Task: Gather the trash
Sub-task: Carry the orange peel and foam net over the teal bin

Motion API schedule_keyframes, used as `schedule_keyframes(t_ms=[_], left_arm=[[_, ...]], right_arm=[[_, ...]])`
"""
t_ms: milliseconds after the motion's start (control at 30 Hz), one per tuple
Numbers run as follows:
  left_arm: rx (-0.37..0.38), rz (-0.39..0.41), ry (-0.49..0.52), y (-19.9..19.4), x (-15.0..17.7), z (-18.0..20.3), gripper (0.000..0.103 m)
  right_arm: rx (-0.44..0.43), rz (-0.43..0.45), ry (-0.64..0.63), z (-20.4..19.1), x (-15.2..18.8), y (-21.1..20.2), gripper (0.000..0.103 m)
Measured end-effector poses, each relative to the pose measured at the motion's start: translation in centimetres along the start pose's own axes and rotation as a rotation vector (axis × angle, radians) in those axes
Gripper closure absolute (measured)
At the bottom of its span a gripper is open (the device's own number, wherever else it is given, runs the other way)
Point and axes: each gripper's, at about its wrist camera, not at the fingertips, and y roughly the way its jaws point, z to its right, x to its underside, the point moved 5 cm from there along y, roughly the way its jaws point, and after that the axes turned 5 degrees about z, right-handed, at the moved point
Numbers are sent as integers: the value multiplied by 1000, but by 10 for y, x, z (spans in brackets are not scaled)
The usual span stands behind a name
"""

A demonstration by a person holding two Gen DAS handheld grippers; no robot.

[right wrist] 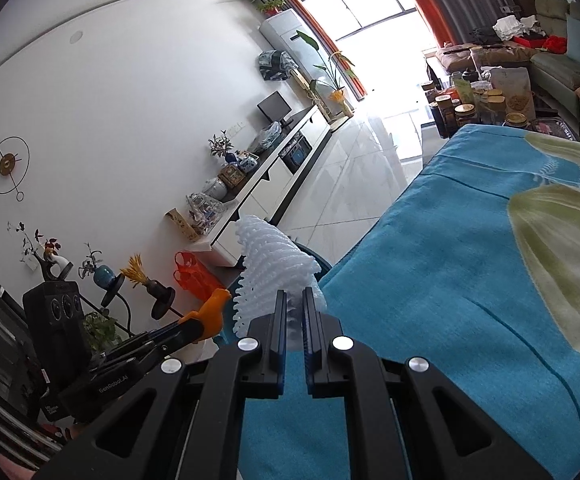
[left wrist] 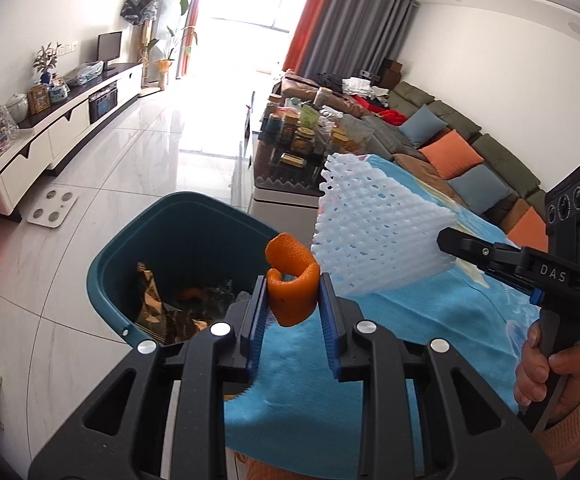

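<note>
Carry-to-bin step. Left gripper (left wrist: pixel 294 300) clamps the orange peel (left wrist: pixel 292 280), partly open; right gripper (right wrist: pixel 294 312), nearly closed, pinches the white foam net (right wrist: pixel 273 256). Teal bin (left wrist: pixel 129 264) lies just beyond the left jaws; next move calls for positioning over it, then release.

Left gripper (left wrist: pixel 294 300) jaws clamp orange peel (left wrist: pixel 292 284) beside teal bin (left wrist: pixel 193 216); right gripper (left wrist: pixel 450 242) pinches white foam net (left wrist: pixel 378 232).

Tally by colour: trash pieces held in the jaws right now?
Orange: 1, orange peel in the left gripper
White: 1, foam net in the right gripper
Total: 2
</note>
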Motion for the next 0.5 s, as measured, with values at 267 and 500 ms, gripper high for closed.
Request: schedule_keyframes(t_ms=[267,500], left_arm=[[-54,-13,-38,14,-3,-25,77],[-87,-27,-59,26,-4,-39,77]], right_arm=[[19,-45,-55,-16,-4,38,97],[37,-85,-99,-28,-2,63,97]])
